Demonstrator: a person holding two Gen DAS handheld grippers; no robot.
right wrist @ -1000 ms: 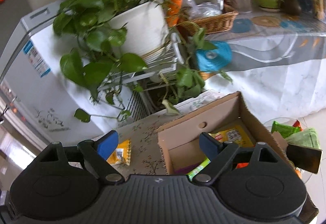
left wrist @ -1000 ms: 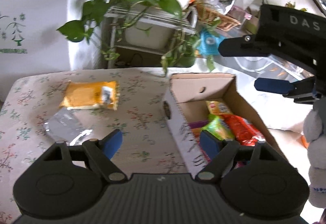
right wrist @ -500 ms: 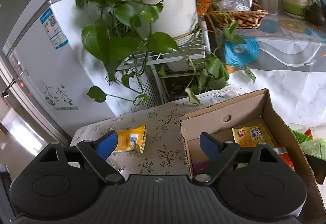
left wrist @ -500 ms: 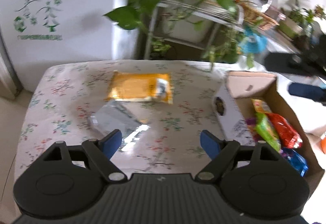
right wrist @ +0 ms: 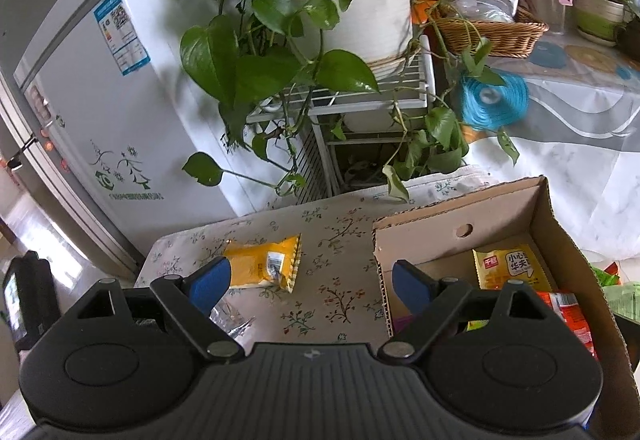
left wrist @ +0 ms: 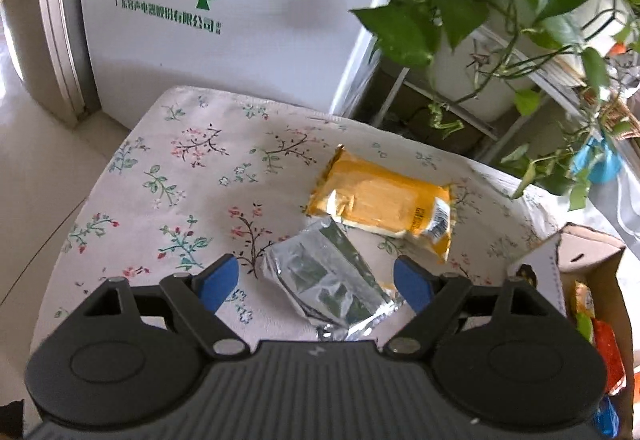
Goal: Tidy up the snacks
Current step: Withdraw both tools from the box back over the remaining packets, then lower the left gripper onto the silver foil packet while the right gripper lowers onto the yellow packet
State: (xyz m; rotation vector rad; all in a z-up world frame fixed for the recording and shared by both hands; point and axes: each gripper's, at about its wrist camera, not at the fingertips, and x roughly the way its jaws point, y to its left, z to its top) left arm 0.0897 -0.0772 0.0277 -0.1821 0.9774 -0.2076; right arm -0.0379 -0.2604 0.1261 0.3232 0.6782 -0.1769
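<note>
While the left gripper [left wrist: 316, 282] hangs with fingers spread wide over the floral tablecloth [left wrist: 192, 175], a silver packet [left wrist: 326, 286] lies between its blue pads, touching a yellow packet [left wrist: 380, 199] beyond. From the right wrist, the right gripper [right wrist: 310, 280] is likewise apart, empty, above the cardboard box [right wrist: 560, 240] holding snacks.

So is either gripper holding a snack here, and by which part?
Nothing held: left gripper is open around the silver packet; right gripper is open and empty.

A crinkled glossy foil packet [left wrist: 326, 282] lies on matt floral cloth [left wrist: 180, 175] beside a corrugated cardboard box [right wrist: 560, 236].
</note>
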